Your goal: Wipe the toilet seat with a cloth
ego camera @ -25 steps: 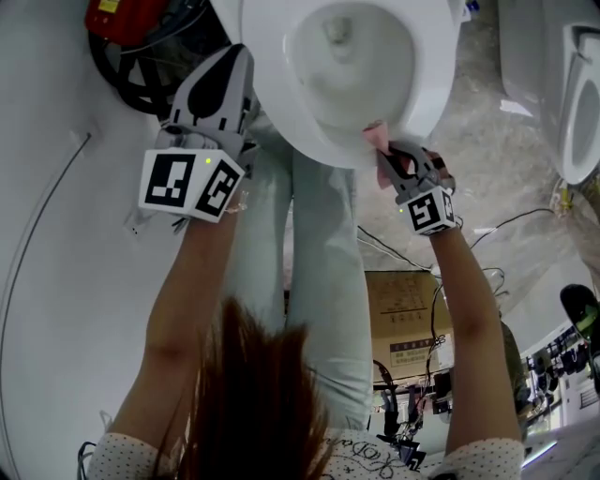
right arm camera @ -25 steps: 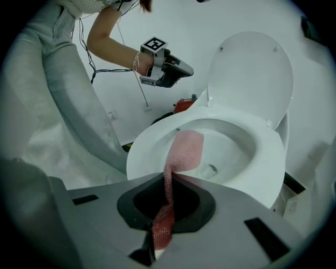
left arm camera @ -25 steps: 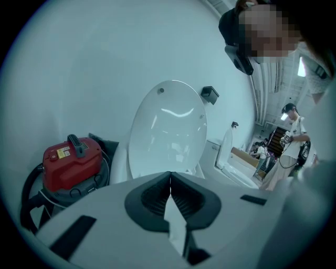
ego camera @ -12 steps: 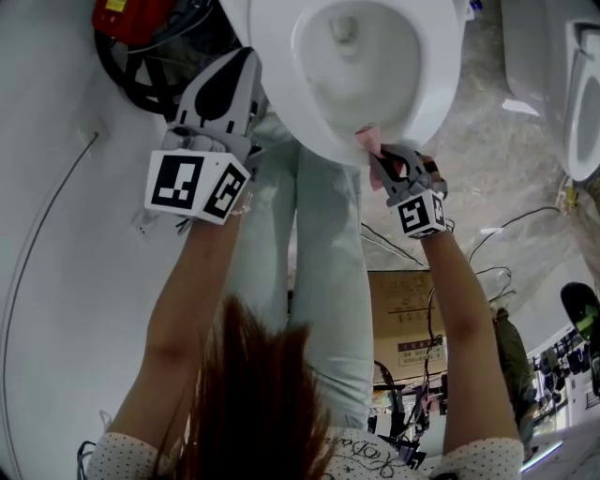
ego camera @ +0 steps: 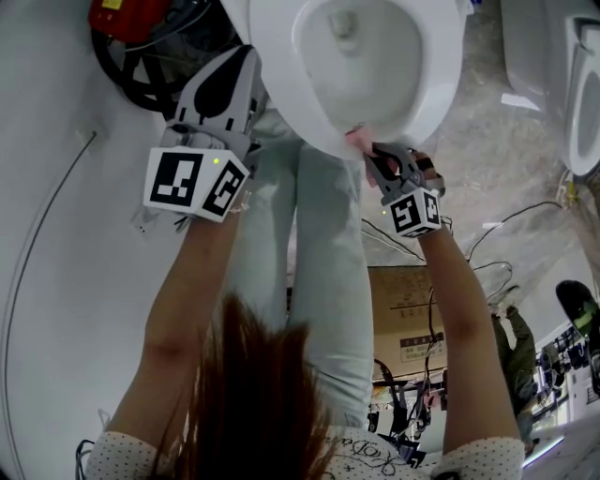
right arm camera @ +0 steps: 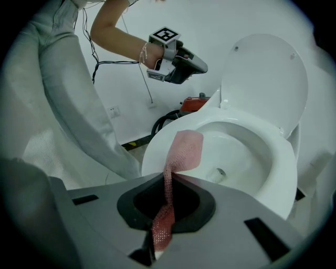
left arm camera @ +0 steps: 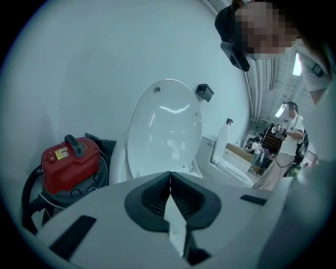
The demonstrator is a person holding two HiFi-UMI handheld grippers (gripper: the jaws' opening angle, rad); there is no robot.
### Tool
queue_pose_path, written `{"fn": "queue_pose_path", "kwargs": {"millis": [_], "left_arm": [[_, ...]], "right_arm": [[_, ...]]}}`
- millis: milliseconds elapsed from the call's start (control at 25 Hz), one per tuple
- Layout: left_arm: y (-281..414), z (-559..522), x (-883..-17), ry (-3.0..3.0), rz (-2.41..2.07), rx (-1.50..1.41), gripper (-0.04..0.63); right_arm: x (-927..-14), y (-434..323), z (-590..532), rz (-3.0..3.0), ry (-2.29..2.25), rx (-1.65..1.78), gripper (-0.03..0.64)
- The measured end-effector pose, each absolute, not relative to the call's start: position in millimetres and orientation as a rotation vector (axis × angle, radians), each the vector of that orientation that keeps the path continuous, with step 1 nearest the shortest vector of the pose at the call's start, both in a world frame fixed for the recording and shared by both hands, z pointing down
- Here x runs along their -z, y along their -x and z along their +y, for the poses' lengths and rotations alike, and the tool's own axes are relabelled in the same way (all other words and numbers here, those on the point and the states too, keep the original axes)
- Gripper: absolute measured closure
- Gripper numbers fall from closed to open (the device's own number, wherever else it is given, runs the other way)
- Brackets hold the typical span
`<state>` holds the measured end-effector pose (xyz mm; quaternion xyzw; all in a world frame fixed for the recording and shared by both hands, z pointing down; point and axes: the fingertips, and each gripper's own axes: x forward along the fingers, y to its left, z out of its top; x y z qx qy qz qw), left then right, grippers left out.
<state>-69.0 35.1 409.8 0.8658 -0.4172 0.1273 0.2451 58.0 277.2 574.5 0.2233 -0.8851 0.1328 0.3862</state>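
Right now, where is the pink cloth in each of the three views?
Head view: pink cloth at top centre, on the toilet seat's front rim, in the right gripper.
Left gripper view: not in it.
Right gripper view: pink cloth at centre, between the jaws.
Shared landmark: red vacuum cleaner.

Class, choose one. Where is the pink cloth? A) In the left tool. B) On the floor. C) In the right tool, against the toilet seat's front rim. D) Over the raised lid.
C: the right tool is shut on the cloth, whose end lies on the toilet seat.
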Motion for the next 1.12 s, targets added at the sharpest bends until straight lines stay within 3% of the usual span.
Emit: {"fn": "queue_pose_path", "kwargs": {"millis": [1120], "left_arm": [[105.2,34.3,-417.3,-2.319,-1.197,-0.309,0.591]], "right_arm": [[-572.9,22.2,270.1,-2.39,-0.073,-0.058,0.592]]}}
